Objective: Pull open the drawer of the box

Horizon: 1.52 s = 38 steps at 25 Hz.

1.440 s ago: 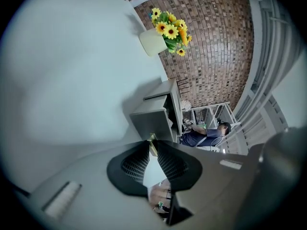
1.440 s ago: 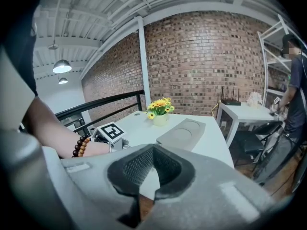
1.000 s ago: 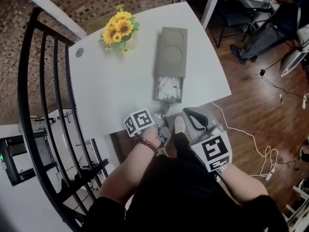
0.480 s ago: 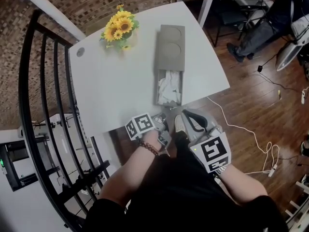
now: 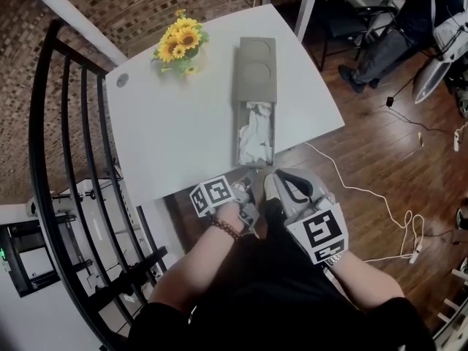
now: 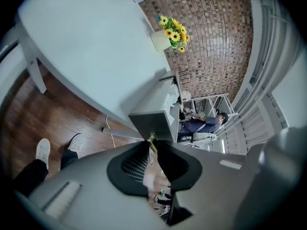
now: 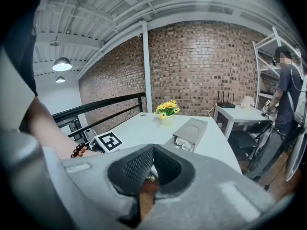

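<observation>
The biggest thing in front of you is one white table (image 5: 183, 123), smooth and matte, with rounded corners. To your left, one black metal railing (image 5: 73, 159) of round bars curves past it.

On the table lies one long grey box (image 5: 255, 64), a flat rectangular slab with two shallow round recesses pressed into its lid. Its single drawer (image 5: 254, 164) stands pulled out toward you, reaching the table's near edge, and it is filled with crumpled white paper (image 5: 257, 130).

Near the far left corner stands one bunch of yellow sunflowers (image 5: 178, 42) in a pale, smooth pot (image 7: 168, 120), well apart from the box.

You hold two grey plastic tongs with black ribbed pads. Your left gripper (image 6: 151, 140) is clenched on the small brass-coloured pull (image 6: 152, 138) at the middle of the drawer's flat front. Your right gripper (image 7: 153, 148) sits beside it off the table edge, its pad tips pressed together on nothing.

One string of dark round beads (image 5: 225, 227) circles your left wrist.
</observation>
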Each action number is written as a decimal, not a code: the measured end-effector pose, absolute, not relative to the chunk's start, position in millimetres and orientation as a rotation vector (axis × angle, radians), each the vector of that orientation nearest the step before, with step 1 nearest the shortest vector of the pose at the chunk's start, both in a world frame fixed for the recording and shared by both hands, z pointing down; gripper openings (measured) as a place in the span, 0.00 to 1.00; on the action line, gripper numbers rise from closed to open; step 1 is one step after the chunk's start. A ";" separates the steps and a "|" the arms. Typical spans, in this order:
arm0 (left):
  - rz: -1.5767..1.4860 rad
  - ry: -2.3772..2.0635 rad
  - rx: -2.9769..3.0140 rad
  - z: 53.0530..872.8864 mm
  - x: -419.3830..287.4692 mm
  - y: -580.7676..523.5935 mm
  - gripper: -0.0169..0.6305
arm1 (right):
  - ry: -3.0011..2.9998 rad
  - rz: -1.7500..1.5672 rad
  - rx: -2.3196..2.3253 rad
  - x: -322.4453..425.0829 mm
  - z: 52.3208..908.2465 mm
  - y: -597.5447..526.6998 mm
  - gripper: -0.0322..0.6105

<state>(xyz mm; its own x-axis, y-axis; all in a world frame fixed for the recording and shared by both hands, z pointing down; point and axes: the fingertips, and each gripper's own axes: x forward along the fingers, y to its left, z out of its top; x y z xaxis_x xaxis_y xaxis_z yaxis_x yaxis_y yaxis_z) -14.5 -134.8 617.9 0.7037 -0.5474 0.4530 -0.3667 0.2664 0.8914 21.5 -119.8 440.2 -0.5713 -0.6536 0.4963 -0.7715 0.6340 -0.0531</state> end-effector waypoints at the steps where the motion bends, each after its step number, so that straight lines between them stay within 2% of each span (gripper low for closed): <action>1: -0.142 -0.844 1.342 618.4 -15.0 -132.6 0.13 | -2.421 0.368 1.127 21.4 440.1 -117.2 0.04; 20: -0.112 -0.824 1.348 626.6 -16.9 -122.1 0.13 | -2.400 0.376 1.156 26.3 443.1 -105.5 0.04; 23: -0.093 -0.819 1.361 628.6 -15.1 -121.2 0.15 | -2.402 0.374 1.158 25.7 444.5 -106.0 0.04; 26: -0.072 -0.812 1.363 629.6 -13.2 -117.5 0.23 | -2.403 0.372 1.160 24.4 443.6 -105.7 0.04; 38: -0.030 -0.824 1.405 615.8 -28.3 -101.6 0.23 | -2.412 0.335 1.198 12.9 432.0 -91.6 0.04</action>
